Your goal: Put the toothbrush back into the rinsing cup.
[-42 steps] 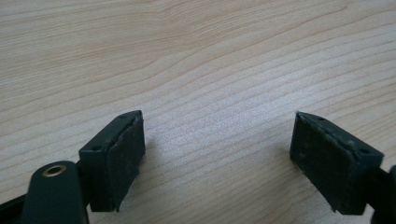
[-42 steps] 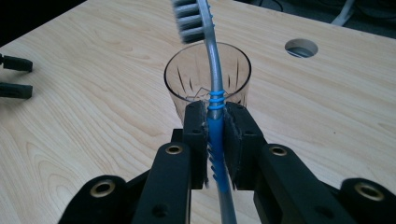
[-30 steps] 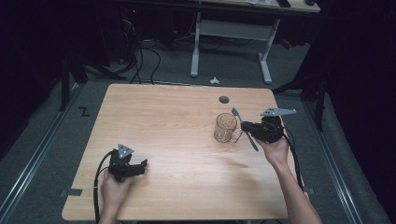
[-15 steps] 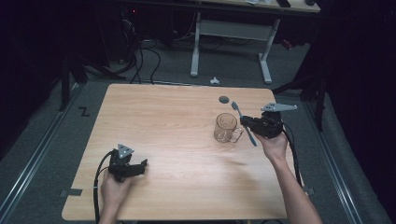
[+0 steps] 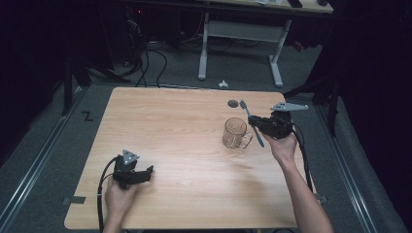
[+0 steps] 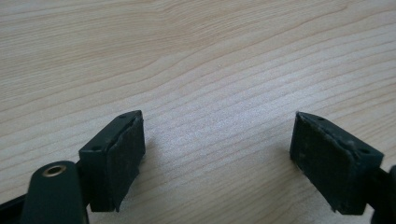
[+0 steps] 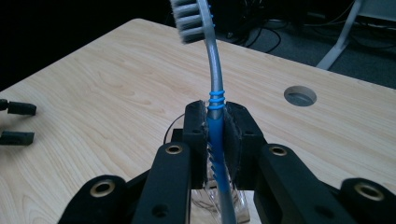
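A toothbrush (image 5: 261, 140) with a blue and grey handle and grey bristles is clamped in my right gripper (image 5: 257, 124), which is shut on its handle. The brush stands tilted, bristles up and away, right beside a clear glass mug (image 5: 235, 132) on the wooden table (image 5: 184, 121). In the right gripper view the toothbrush (image 7: 213, 70) rises from between the jaws of the right gripper (image 7: 215, 127), and the mug (image 7: 201, 198) lies just below them. My left gripper (image 5: 148, 172) rests open at the near left; the left gripper (image 6: 219, 154) has bare wood between its pads.
A round cable hole (image 5: 233, 103) sits in the table beyond the mug. A white desk frame (image 5: 243, 43) and cables stand on the floor behind the table. The left gripper's jaws (image 7: 16, 122) show far off at the left edge of the right gripper view.
My right gripper has risen slightly and shifted toward the far side with the toothbrush, staying next to the mug. The left gripper has not moved.
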